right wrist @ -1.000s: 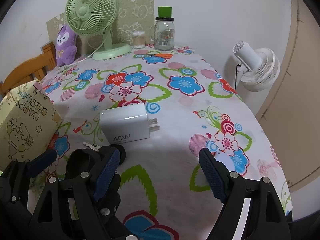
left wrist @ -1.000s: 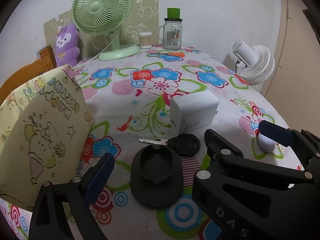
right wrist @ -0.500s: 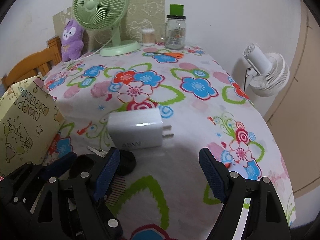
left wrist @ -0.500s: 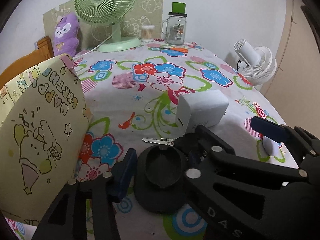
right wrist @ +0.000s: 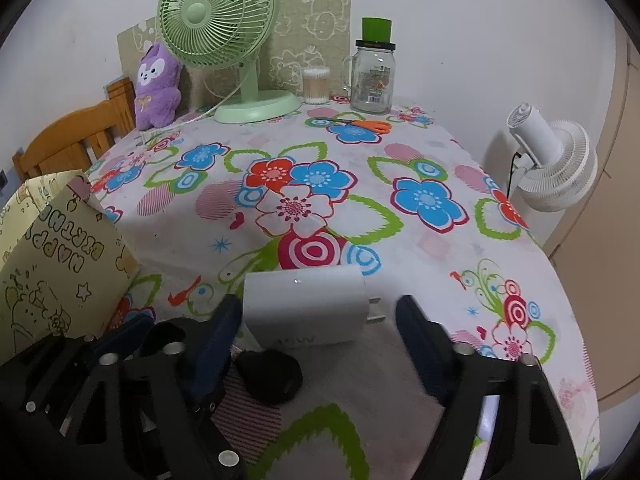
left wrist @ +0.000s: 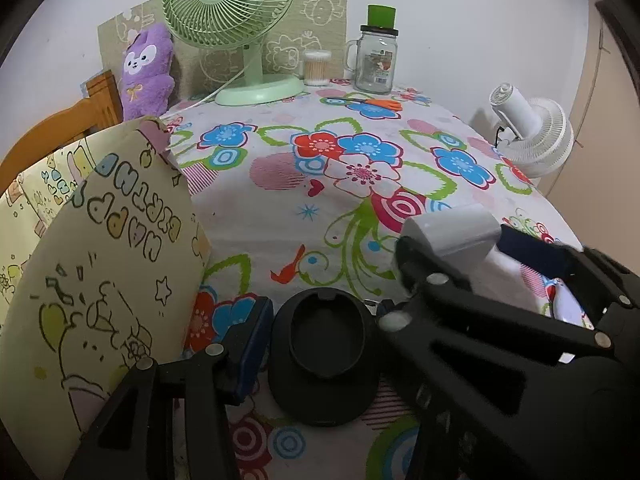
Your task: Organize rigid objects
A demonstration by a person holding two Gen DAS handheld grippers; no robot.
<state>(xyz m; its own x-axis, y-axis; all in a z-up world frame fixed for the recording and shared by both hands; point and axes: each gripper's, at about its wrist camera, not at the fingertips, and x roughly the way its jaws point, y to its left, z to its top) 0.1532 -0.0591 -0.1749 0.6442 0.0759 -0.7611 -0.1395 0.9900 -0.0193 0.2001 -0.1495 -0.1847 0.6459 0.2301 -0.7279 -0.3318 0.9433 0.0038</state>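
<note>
On the flowered tablecloth [left wrist: 280, 216], a black oval holder [left wrist: 324, 356] with a round hollow sits between the fingers of my left gripper [left wrist: 320, 336]. Its blue left pad [left wrist: 250, 344] presses the holder's side; its right finger is mostly hidden behind the other gripper. A white wall charger [right wrist: 308, 308] lies between the fingers of my right gripper [right wrist: 320, 332]. Those jaws are closing, and a small gap still shows between the prongs and the right pad [right wrist: 416, 332]. A key with a black fob [right wrist: 272, 376] rests just in front of the charger.
A yellow birthday gift bag [left wrist: 100, 280] stands close on the left. At the table's far end are a green fan [left wrist: 232, 8], a purple plush [left wrist: 148, 72], a glass jar [left wrist: 376, 64] and orange scissors [left wrist: 376, 102]. A white fan [left wrist: 532, 136] stands beyond the right edge.
My left jaws have closed from wide apart onto the black holder. My right gripper has moved forward until it straddles the charger, and its jaws have narrowed.
</note>
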